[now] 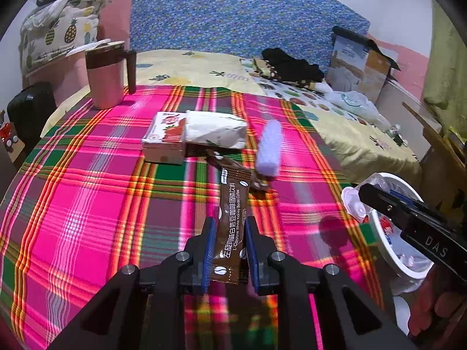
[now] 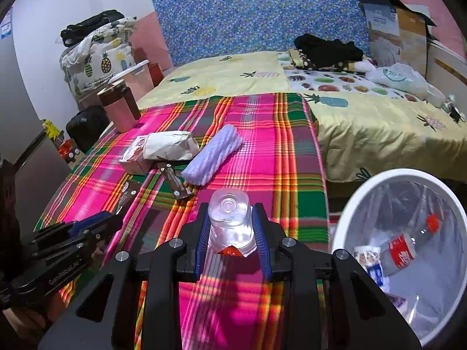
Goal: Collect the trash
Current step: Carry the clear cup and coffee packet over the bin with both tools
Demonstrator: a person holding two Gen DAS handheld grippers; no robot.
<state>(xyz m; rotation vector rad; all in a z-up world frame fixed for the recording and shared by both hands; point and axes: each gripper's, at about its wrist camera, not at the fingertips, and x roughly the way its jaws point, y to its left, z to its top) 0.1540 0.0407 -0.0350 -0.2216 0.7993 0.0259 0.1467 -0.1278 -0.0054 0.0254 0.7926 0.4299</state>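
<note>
Left gripper (image 1: pixel 230 250): jaws nearly closed, clamped flat on a brown coffee sachet (image 1: pixel 232 227). The sachet stands between the pads and projects forward and upward past the fingertips, clear of the plaid blanket (image 1: pixel 87 204). It is judged light, thin and limp; hold it across its flat faces near the lower end, as now, since a grip at the tip would let it fold.

Ahead of this gripper, on the blanket: a small carton (image 1: pixel 165 141) with a white paper pack (image 1: pixel 216 129) lying against it, then a lavender rolled cloth (image 1: pixel 270 151) to the right.

Right gripper (image 2: pixel 230 233): jaws narrowed onto a clear plastic bottle (image 2: pixel 230 221), pads on its side walls, base facing forward. The bottle is judged light, thin-walled and smooth; excess squeeze could collapse it, and it may slip. Grip mid-body.

To the right of this gripper and below it: the white bin (image 2: pixel 344 213), lined, already containing a red-labelled bottle (image 2: pixel 408 248).
</note>
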